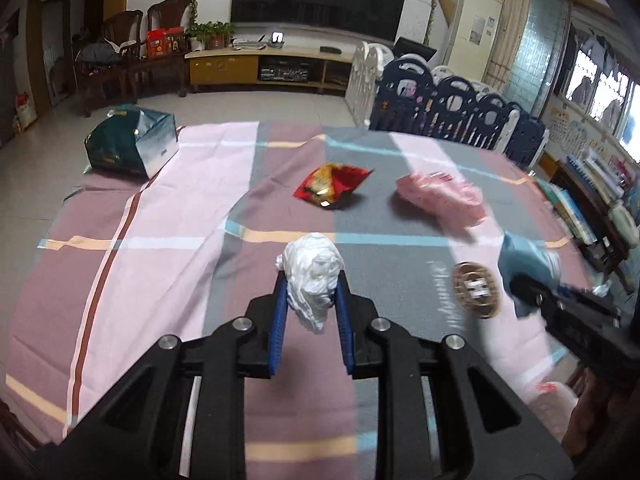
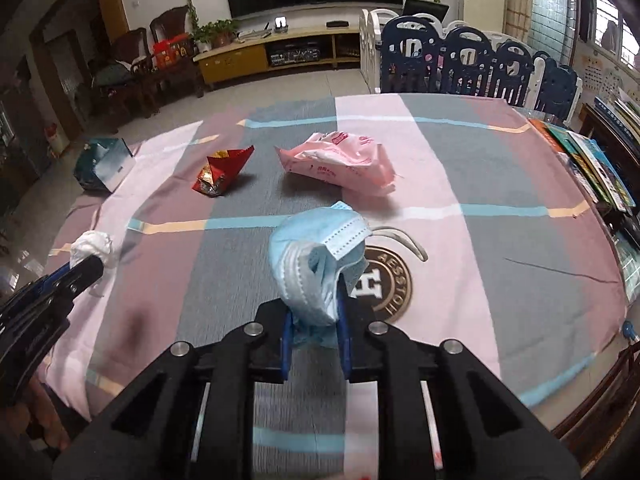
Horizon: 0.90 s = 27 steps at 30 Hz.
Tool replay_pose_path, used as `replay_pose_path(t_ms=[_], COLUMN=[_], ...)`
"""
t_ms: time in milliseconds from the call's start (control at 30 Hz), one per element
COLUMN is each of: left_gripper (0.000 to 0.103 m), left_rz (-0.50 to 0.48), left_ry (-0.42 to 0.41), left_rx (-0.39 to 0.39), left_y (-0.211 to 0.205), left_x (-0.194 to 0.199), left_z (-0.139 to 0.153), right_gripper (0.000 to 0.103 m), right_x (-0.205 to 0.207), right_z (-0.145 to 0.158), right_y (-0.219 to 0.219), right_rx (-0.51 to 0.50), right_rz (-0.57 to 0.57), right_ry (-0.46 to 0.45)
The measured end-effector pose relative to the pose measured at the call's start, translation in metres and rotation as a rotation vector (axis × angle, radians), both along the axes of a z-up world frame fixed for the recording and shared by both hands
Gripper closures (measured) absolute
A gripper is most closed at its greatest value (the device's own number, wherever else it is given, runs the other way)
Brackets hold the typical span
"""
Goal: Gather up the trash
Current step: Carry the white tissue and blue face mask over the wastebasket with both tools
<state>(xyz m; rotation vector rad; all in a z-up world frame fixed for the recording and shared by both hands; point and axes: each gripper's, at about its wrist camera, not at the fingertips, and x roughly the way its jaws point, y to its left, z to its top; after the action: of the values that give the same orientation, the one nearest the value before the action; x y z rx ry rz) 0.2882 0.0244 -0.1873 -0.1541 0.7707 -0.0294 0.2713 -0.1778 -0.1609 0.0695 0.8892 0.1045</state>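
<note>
My left gripper [image 1: 311, 280] is shut on a crumpled white tissue [image 1: 312, 276], held a little above the striped tablecloth [image 1: 160, 240]. My right gripper [image 2: 316, 300] is shut on a blue face mask [image 2: 320, 252], also off the cloth. In the left wrist view the right gripper [image 1: 524, 284] appears blurred at the right with the mask [image 1: 524, 260]. In the right wrist view the left gripper [image 2: 90, 266] shows at the left with the tissue [image 2: 94, 246]. A red snack wrapper [image 1: 330, 186] [image 2: 222, 174] and a pink packet [image 1: 444, 200] [image 2: 340, 164] lie farther back on the cloth.
A dark green paper bag [image 1: 132, 146] [image 2: 102, 164] lies on its side at the table's far left corner. A round brown logo [image 2: 384, 280] is printed on the cloth. Books [image 2: 592, 160] are stacked along the right edge. A blue and white play fence [image 1: 452, 108] stands behind the table.
</note>
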Motion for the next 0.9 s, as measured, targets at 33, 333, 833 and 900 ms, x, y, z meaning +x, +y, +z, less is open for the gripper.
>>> replay_pose_path(t_ms=[33,333,833,900], left_gripper=[0.080,0.080,0.079,0.079], left_rz=[-0.017,-0.196,-0.341,-0.341], left_ry=[-0.013,-0.165,-0.226,-0.234], left_rx=[-0.002,0.030,0.100,0.111], left_y=[-0.008,-0.083,-0.152,-0.154], left_x=[-0.008,-0.111,-0.233,-0.237], left_z=[0.011,0.095,0.139,0.141], right_gripper=[0.084,0.084,0.084,0.084], right_x=[-0.012,-0.155,-0.305,-0.310], right_z=[0.008,0.092,0.161,0.163], right_y=[-0.007,-0.070,-0.113,-0.114], right_rx=[0.013,0.086,0.064,0.057], right_rz=[-0.008,-0.075,-0.140,-0.139], right_ry=[-0.010,-0.142,-0.268,-0.277])
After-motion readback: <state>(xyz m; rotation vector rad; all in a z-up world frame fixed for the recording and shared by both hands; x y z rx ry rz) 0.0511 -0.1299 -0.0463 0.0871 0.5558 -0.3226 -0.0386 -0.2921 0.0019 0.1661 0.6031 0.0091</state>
